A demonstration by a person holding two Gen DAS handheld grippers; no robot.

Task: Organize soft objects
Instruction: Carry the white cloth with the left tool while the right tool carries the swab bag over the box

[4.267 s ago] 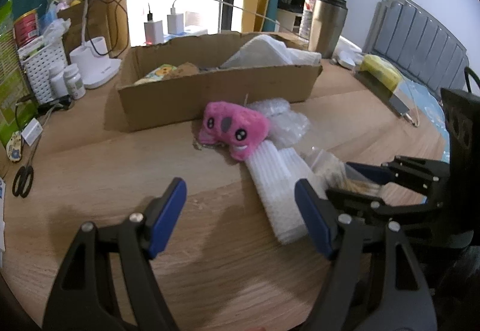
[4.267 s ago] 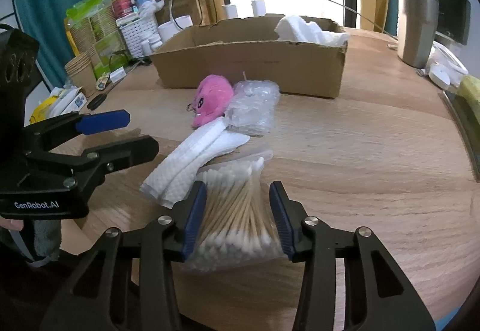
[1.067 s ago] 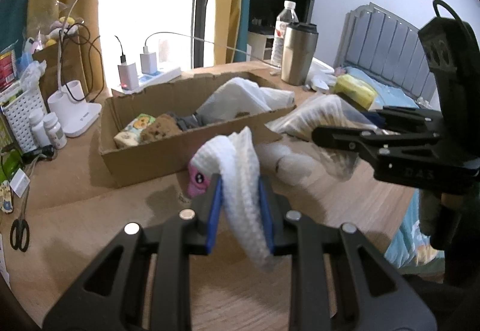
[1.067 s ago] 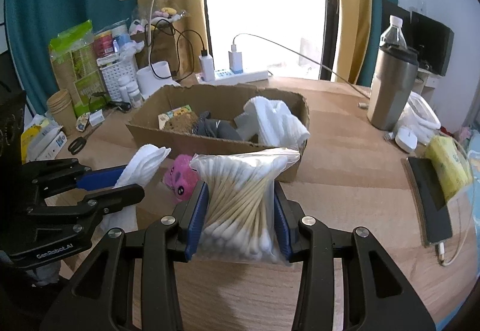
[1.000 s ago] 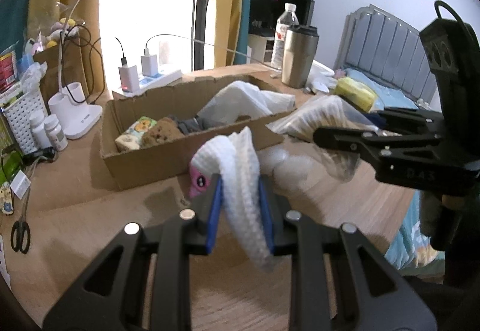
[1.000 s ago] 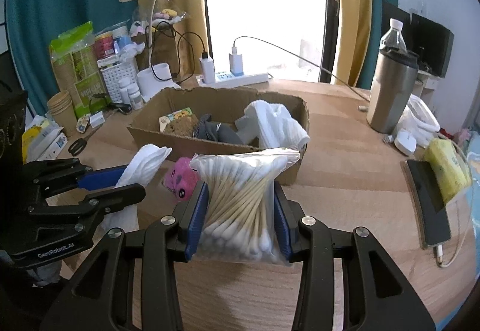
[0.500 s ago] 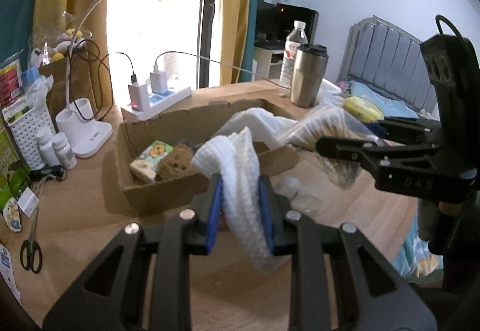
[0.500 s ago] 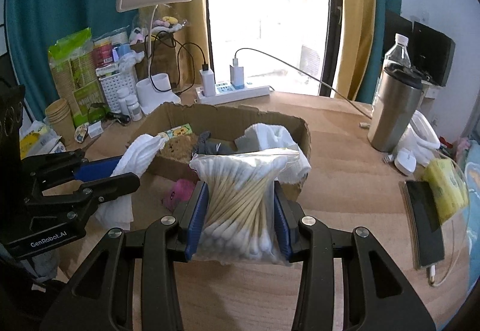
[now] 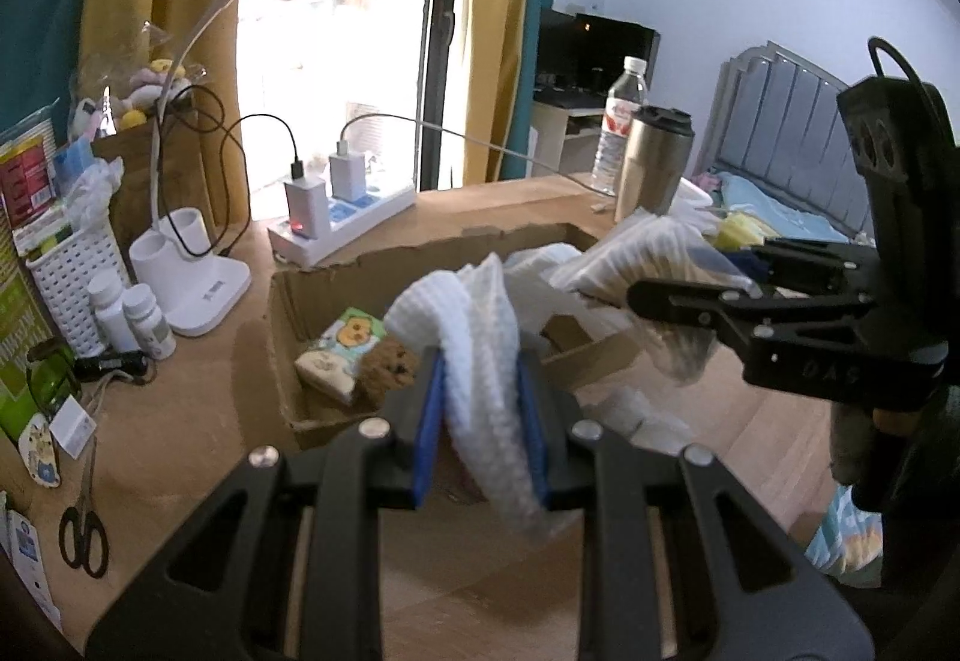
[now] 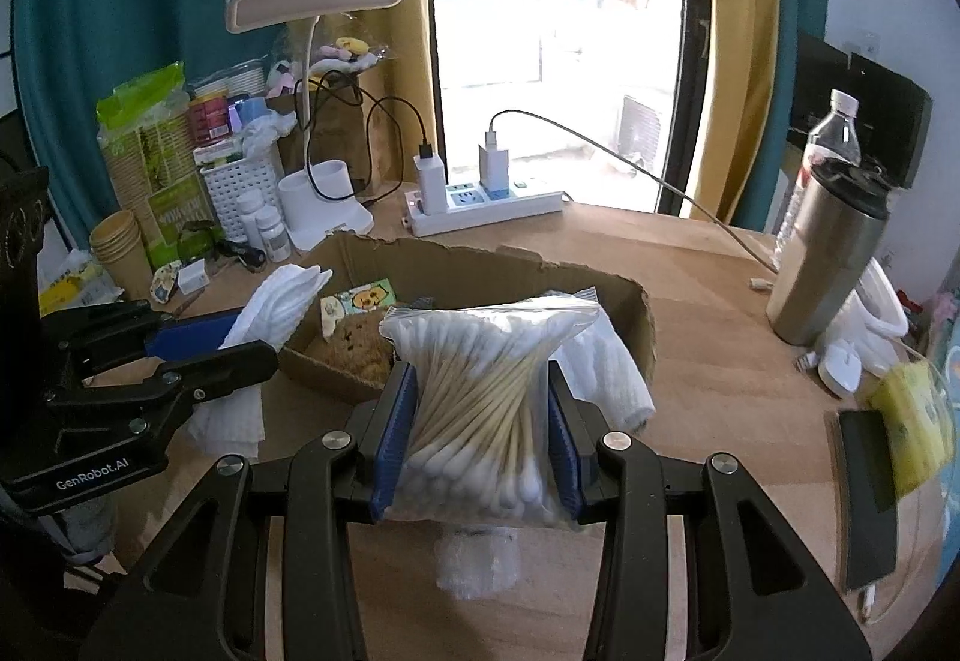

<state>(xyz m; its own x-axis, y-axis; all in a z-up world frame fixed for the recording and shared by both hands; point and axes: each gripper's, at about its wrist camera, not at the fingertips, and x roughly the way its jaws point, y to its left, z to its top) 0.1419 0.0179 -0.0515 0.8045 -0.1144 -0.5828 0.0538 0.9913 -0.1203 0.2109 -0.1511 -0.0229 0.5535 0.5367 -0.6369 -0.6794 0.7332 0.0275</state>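
White cloth [image 9: 480, 361] between left claw [image 9: 480, 421] pads

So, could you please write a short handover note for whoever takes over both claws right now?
Left claw: shut on the white waffle cloth, held up near the cardboard box.
Right claw: shut on the bag of cotton swabs, held in front of the box.
Done: both items are off the table; the box already holds a white cloth, a brown plush and a small printed pack.
Left: drop both into the box, then collect the bubble wrap on the table.
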